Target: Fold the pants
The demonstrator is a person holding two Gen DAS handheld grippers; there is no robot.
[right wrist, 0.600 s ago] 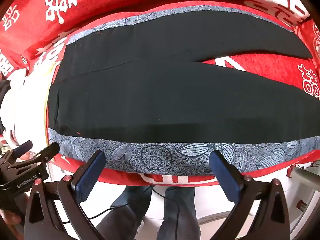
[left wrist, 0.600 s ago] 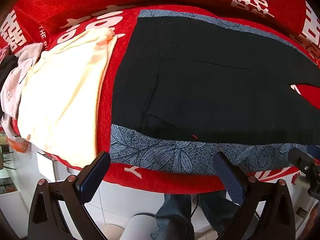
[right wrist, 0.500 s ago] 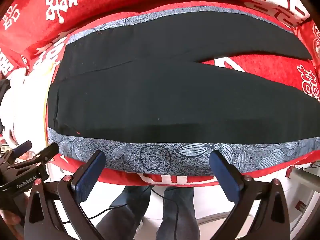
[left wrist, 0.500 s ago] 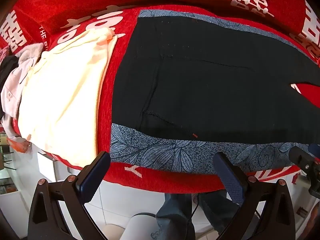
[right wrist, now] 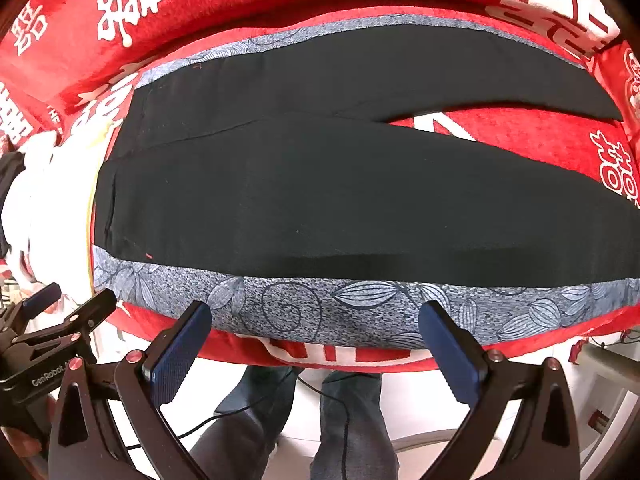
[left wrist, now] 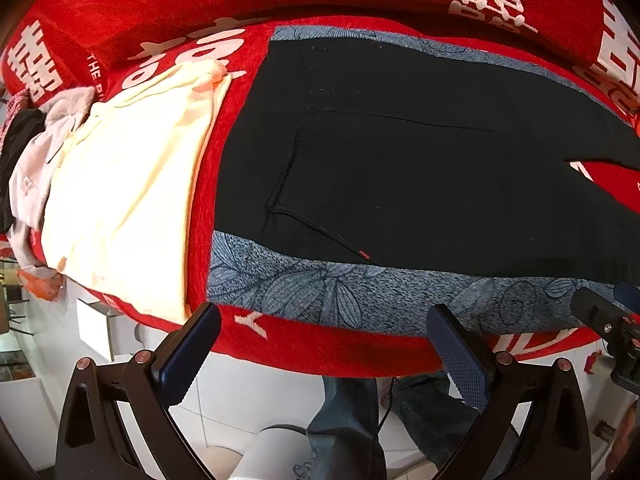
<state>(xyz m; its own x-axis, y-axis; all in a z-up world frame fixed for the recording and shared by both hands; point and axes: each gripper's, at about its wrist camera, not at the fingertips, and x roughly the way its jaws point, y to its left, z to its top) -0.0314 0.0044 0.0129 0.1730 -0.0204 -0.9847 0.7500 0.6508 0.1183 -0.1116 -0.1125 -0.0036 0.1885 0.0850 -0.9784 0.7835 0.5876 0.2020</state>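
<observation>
A pair of black fabric pants (right wrist: 320, 192) lies spread flat on a grey-blue cloth with a leaf print (right wrist: 360, 308), which covers part of a red plush cover with white characters (right wrist: 540, 140). The waistband end points toward the left, and the two legs run off to the right, parting in a narrow V that shows the red cover between them. In the left wrist view the pants (left wrist: 400, 168) fill the middle, with a small red mark near their near edge and a stitched pocket line running up from it.

The left gripper (left wrist: 320, 348) hangs just off the near edge of the red cover, its jaws spread wide and holding nothing. The right gripper (right wrist: 316, 344) sits likewise below the leaf-print cloth, jaws wide apart and empty.

A pale cream folded garment (left wrist: 132, 192) lies to the left of the pants, apart from them, with a pinkish-white garment (left wrist: 36, 168) beyond it at the edge.
</observation>
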